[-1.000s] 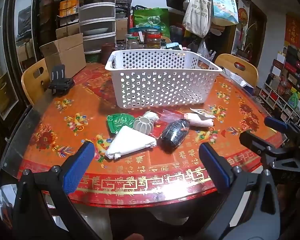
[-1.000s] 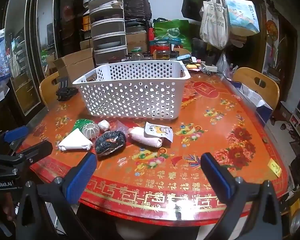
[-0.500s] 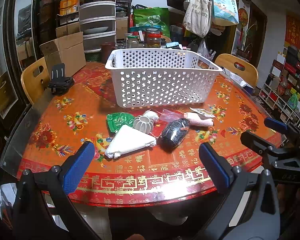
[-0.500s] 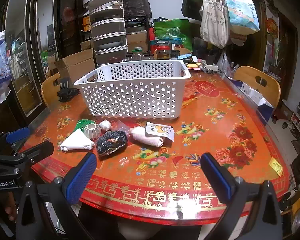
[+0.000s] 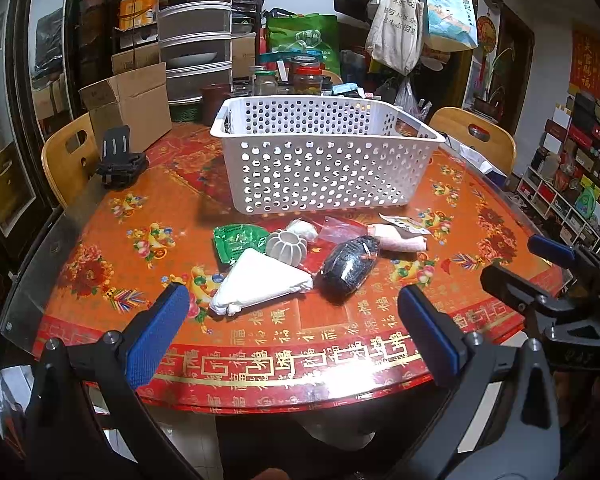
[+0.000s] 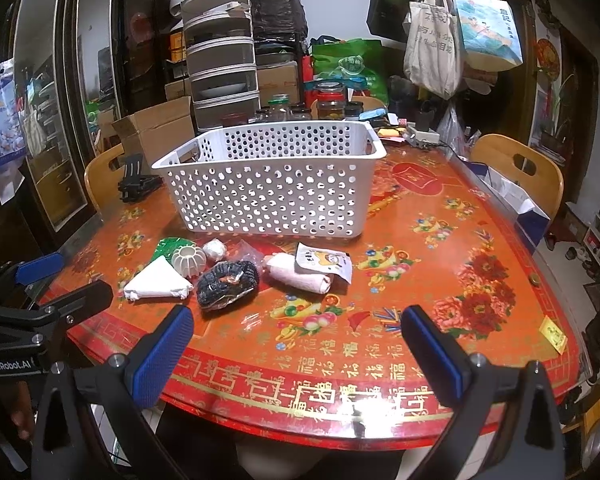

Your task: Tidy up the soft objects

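Observation:
A white perforated basket [image 5: 320,160] [image 6: 272,184] stands on the red table. In front of it lie a white triangular pouch [image 5: 260,282] [image 6: 156,282], a black bundle [image 5: 350,264] [image 6: 228,284], a pink-white roll [image 5: 398,240] [image 6: 300,276] with a cartoon packet [image 6: 324,262], a green packet [image 5: 238,238], a white ribbed pumpkin shape [image 5: 286,244] [image 6: 188,260] and a small white ball [image 5: 302,230] [image 6: 214,250]. My left gripper [image 5: 292,332] is open, empty, at the table's near edge. My right gripper [image 6: 296,348] is open, empty, to its right.
A black stand [image 5: 120,160] sits at the table's left. Jars [image 6: 330,102] and boxes crowd the far side. Wooden chairs [image 5: 66,156] [image 6: 520,168] stand left and right. A yellow sticker [image 6: 552,334] lies near the right edge.
Both grippers have crept slightly forward toward the table; the objects have not moved.

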Motion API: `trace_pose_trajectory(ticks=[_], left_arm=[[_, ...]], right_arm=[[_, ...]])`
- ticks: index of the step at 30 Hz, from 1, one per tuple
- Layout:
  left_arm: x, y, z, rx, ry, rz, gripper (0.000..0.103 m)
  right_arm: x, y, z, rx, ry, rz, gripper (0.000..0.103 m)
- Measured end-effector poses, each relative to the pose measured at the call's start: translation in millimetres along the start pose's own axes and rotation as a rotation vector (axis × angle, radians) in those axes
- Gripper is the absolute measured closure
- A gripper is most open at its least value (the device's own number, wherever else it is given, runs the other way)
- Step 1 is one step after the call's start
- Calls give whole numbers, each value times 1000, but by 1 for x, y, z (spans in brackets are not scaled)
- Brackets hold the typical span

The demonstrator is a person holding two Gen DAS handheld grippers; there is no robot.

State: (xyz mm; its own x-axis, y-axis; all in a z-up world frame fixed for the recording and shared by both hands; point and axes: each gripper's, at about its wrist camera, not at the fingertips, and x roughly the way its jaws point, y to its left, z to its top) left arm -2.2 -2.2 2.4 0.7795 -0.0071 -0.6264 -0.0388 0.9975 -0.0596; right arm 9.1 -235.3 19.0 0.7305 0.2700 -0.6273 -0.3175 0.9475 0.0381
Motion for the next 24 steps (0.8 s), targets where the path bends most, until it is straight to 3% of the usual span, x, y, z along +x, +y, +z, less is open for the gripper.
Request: trace_pose_trajectory(ticks=[24], left_arm=[[0,-1,0,5,-2,-1,0]], right_arm=[[0,0,0,0,1,-1,0]])
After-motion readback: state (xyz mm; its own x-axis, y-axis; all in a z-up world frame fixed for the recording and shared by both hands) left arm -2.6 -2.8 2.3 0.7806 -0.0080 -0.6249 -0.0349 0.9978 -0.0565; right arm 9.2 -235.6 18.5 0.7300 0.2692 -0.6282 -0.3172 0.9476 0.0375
